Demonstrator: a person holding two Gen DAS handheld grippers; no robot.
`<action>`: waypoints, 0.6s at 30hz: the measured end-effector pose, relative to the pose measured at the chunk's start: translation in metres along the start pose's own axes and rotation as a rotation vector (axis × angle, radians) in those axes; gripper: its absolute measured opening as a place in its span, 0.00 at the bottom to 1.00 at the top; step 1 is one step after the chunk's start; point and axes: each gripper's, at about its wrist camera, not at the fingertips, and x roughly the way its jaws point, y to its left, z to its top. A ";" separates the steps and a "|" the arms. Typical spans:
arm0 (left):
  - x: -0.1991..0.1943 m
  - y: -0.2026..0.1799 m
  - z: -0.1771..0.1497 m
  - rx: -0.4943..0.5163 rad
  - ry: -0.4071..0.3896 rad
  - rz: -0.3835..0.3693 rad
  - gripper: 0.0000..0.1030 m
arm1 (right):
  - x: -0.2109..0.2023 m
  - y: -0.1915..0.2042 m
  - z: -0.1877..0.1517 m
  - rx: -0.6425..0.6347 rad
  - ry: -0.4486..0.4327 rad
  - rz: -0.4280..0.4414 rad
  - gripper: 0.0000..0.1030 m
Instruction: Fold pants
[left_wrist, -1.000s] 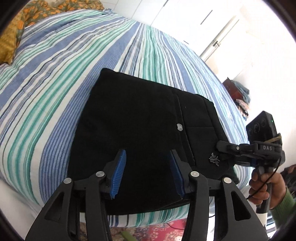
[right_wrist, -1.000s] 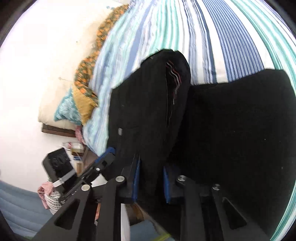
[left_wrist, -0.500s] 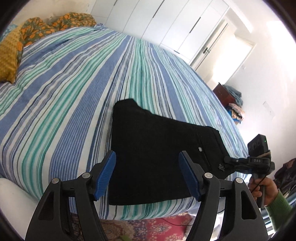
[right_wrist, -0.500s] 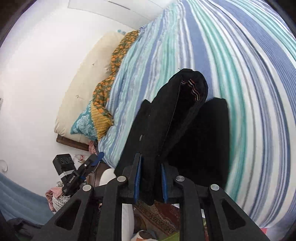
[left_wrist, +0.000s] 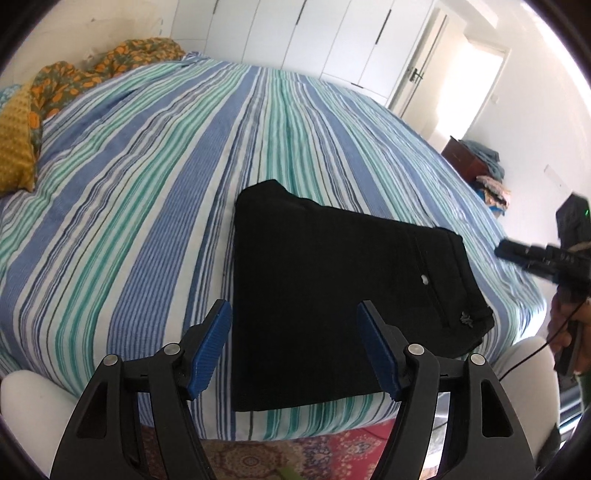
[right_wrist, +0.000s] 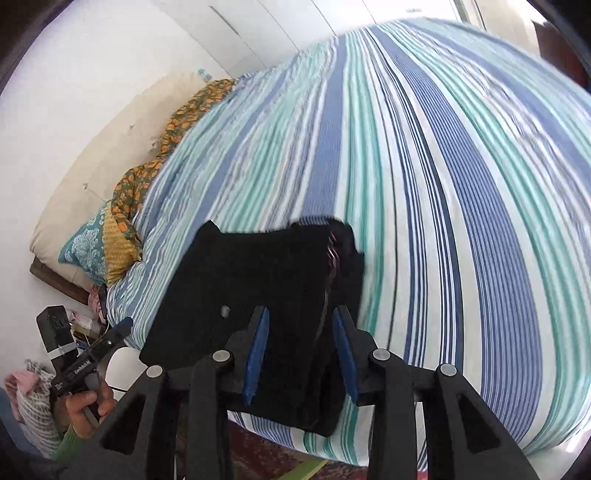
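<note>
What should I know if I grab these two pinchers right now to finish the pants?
Left gripper: open and empty, pulled back from the near edge of the bed.
Right gripper: jaws opening, pads clear of the cloth, nothing held.
Black pants: lying in a folded rectangle near the bed's near edge, button side up. Seen from the right wrist camera, one edge looks slightly raised and untidy.
Done: the folding looks finished and both grippers have let go.
Left: probably just check that raised edge and press it flat if needed.
</note>
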 end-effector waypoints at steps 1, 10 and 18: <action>0.005 -0.006 -0.003 0.019 0.014 -0.003 0.70 | -0.005 0.011 0.007 -0.041 -0.024 0.011 0.36; 0.024 -0.040 -0.029 0.230 0.097 0.095 0.71 | 0.068 0.022 -0.052 -0.202 0.178 -0.063 0.31; 0.023 -0.041 -0.022 0.197 0.098 0.118 0.73 | 0.021 0.054 -0.004 -0.233 0.025 -0.066 0.31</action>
